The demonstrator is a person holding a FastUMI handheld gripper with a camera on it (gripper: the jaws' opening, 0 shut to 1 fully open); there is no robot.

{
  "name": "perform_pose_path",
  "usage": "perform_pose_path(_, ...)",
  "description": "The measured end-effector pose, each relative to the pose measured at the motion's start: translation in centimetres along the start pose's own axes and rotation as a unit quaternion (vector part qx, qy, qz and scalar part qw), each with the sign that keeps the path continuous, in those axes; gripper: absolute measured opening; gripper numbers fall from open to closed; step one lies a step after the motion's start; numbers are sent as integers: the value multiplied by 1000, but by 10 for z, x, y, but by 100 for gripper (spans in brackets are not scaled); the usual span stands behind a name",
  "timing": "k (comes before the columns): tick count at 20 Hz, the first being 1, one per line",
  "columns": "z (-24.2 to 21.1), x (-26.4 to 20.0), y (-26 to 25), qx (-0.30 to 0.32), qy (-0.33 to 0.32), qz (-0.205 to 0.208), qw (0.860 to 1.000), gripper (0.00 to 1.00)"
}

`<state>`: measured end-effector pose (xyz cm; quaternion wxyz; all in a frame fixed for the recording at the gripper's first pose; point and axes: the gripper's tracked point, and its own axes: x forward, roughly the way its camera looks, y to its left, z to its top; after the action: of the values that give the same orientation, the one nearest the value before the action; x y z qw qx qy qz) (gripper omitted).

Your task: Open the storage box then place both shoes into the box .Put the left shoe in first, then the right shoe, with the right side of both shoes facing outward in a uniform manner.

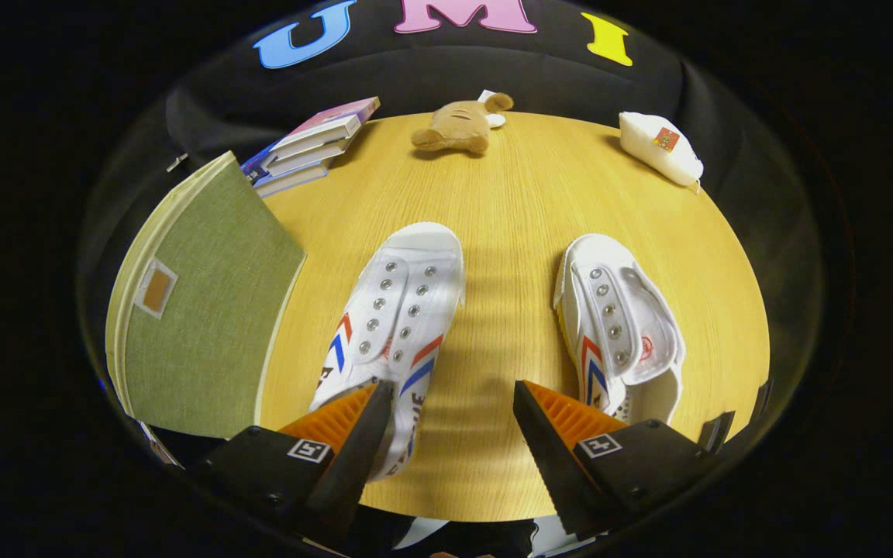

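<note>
While two white shoes [396, 325] lie ahead, the gripper [453, 399] gapes wide, holding nothing.

Tool [453, 403] open (between shoes [400, 310]).

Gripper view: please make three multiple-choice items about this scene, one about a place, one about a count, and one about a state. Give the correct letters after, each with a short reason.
1. Where is the green storage box?
A. Beside the striped shoe, on the book side
B. Between the two shoes
C. Beyond the plush toy

2. How many white shoes lie on the table?
A. One
B. Two
C. Three

3. How does the gripper stand?
A. Shut on a shoe
B. Shut on the box lid
C. Open, holding nothing

Answers:
1 A, it lies beside that shoe, below the stacked books.
2 B, the striped shoe and the other shoe.
3 C, bare table shows between the spread fingers.
</note>
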<state>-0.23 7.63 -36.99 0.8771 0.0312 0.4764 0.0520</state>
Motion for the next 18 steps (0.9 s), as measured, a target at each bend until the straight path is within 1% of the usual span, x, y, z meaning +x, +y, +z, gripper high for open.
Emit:
perform_pose_path(2,8,10,4,10,-6,0,1000,98)
perform_pose_path(3,3,12,5,4,3,7,1000,96)
perform_pose_path(4,5,13,15,7,-2,25,1000,94)
perform_pose_path(7,3,14,25,26,-4,44,999,52)
perform_pose_path(9,4,15,27,37,0,47,998,34)
perform_pose_path(11,4,14,27,42,4,52,998,25)
perform_pose_path(12,5,13,25,57,0,55,997,23)
perform_pose_path(13,5,13,25,78,-1,58,995,10)
perform_pose_path(15,6,12,26,100,-4,60,993,6)
perform_pose_path(18,13,3,30,69,-23,55,996,5)
